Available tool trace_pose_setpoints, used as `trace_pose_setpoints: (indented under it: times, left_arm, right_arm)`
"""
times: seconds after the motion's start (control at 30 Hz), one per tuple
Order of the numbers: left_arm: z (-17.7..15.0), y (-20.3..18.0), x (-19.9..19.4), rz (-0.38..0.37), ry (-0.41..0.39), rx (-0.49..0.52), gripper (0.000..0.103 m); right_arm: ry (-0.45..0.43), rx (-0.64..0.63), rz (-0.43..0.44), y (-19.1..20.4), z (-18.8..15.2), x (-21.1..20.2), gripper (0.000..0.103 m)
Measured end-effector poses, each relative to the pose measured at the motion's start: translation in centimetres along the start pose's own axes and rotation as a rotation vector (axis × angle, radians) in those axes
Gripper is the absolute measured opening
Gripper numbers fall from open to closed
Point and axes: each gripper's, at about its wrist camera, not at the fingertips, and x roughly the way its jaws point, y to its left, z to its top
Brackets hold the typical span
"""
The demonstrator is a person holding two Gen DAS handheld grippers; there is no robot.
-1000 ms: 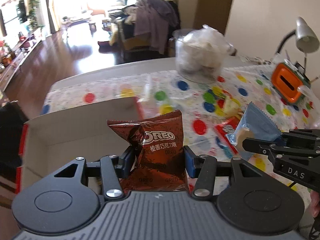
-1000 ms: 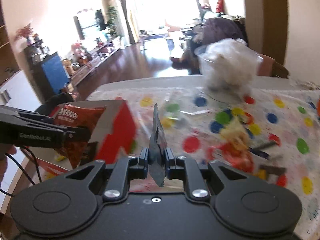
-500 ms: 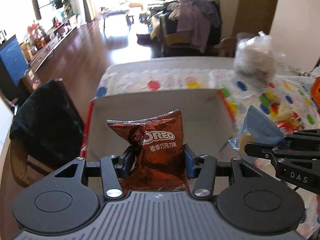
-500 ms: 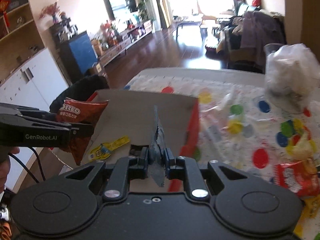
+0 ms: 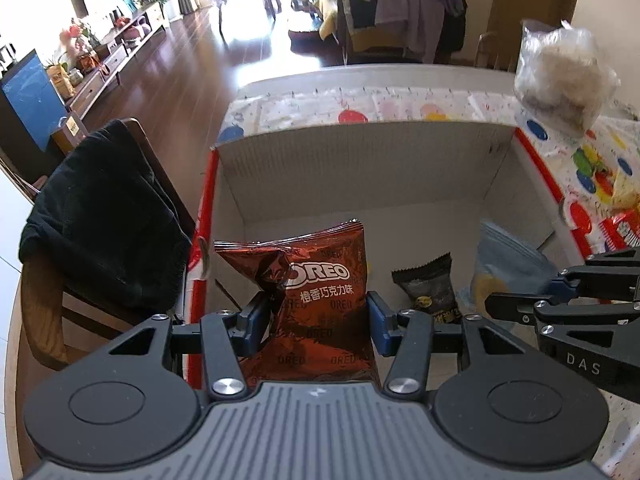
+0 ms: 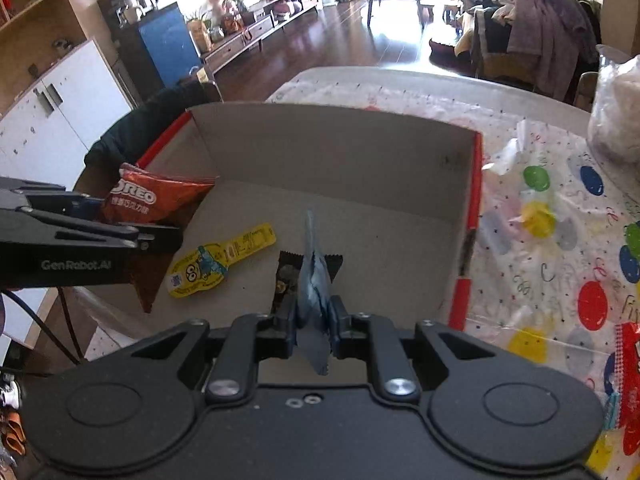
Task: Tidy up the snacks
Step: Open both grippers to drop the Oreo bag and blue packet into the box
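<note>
Left gripper [image 5: 314, 316]: clamped on a brown Oreo packet [image 5: 316, 300], over the cardboard box [image 5: 360, 168], left side.
Right gripper [image 6: 314, 316]: pinched tight on a blue packet [image 6: 314, 280], over the box's near right.
Box floor: black packet [image 5: 430, 292], yellow packet [image 6: 220, 260].
Box: on the spotted tablecloth [image 6: 560, 264].

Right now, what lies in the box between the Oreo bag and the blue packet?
A small black snack packet on the box floor, between the Oreo bag in the left gripper and the blue packet. The left wrist view shows it.
</note>
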Motion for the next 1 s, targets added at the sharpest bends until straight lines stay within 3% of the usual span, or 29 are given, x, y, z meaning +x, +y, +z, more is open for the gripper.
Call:
trace_pose_setpoints:
  times: [0.43, 0.47, 0.53, 0.73, 1.0]
  left_arm:
    - [-0.8, -0.4, 2.2, -0.001, 0.061, 0.035, 0.053]
    - [-0.9, -0.4, 2.1, -0.001, 0.057, 0.036, 0.055]
    - [-0.9, -0.5, 1.9, -0.001, 0.044, 0.033, 0.068]
    - [-0.8, -0.5, 0.7, -0.011, 0.012, 0.019, 0.069]
    - [-0.6, -1.9, -3.4, -0.040, -0.090, 0.039, 0.073]
  right_arm:
    - [0.016, -0.007, 0.015, 0.1, -0.3, 0.2, 0.015]
    - [0.008, -0.011, 0.015, 0.0, -0.4, 0.0, 0.015]
    - [-0.008, -0.015, 0.017, -0.1, -0.5, -0.6, 0.015]
    - [-0.055, 0.002, 0.029, -0.9, -0.6, -2.5, 0.015]
    - [-0.141, -0.001, 0.037, -0.8, -1.0, -6.0, 0.015]
